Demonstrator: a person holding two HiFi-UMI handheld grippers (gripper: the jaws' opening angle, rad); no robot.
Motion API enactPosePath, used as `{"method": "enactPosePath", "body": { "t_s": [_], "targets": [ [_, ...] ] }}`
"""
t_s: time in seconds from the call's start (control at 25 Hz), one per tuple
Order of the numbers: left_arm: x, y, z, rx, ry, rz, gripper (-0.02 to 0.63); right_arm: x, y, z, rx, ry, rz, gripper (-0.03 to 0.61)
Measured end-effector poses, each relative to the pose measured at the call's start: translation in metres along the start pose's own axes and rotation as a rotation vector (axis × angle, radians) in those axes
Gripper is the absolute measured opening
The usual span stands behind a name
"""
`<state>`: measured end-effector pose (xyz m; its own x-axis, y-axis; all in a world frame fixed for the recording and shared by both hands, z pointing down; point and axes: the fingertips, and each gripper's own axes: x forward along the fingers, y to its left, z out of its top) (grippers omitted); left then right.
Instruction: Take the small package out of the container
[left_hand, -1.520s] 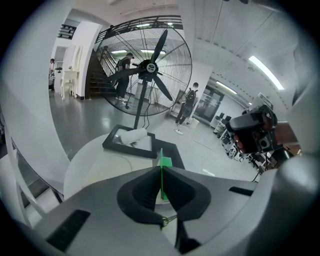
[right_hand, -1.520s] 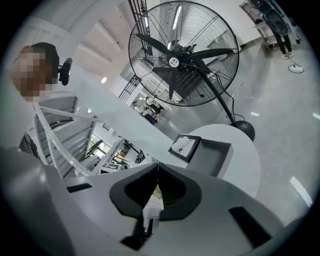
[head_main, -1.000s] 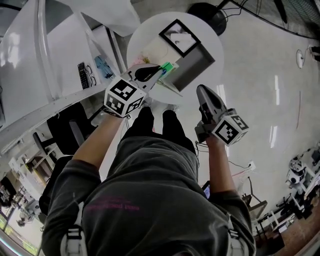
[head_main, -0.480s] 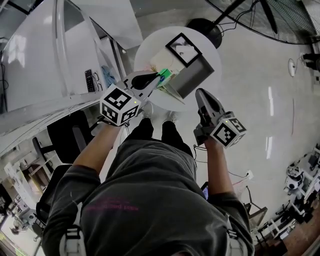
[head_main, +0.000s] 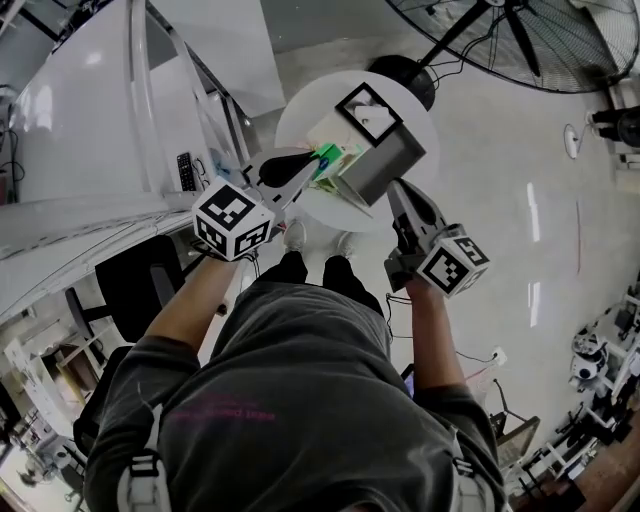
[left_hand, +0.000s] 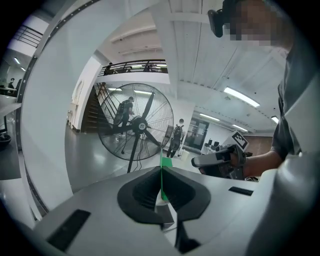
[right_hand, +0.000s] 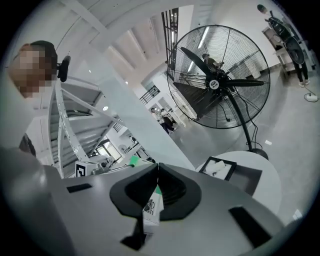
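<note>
Item 1: left tool (head_main: 314, 158), jaws pressed together on a small green-and-white package (head_main: 332, 155). The package sits edge-on at the jaw tips and is held above the near left edge of the desk, outside the container and just beside its left side (whether the two touch cannot be told).

Item 2: grey rectangular container (head_main: 388, 160), on the near right part of the round white desk (head_main: 300, 115), with its near end reaching the desk's edge.

Item 3: right tool (head_main: 394, 188), tips just beside the container's near right corner. Its jaws are closed on a small white printed packet with a green end (right_hand: 152, 210), which is lodged in the recess behind the tips.

Item 4: black-framed square tray with white contents (head_main: 368, 110), at the far edge of the desk, just beside the container.

Item 5: large black floor fan on a stand (head_main: 520, 40), on the glossy pale floor (head_main: 530, 200) beyond the desk.
</note>
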<state>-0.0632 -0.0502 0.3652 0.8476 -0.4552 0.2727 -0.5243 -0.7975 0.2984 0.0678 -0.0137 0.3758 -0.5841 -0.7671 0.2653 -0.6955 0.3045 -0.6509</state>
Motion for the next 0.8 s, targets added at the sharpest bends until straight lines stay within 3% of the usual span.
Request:
{"method": "enactPosePath", "body": {
  "t_s": [0.8],
  "targets": [
    [-0.031,-0.009,0.026,0.013,-0.072,-0.024,0.02,-0.003,0.04,0.011,-0.067,-0.049,0.044,0.021]
  ]
}}
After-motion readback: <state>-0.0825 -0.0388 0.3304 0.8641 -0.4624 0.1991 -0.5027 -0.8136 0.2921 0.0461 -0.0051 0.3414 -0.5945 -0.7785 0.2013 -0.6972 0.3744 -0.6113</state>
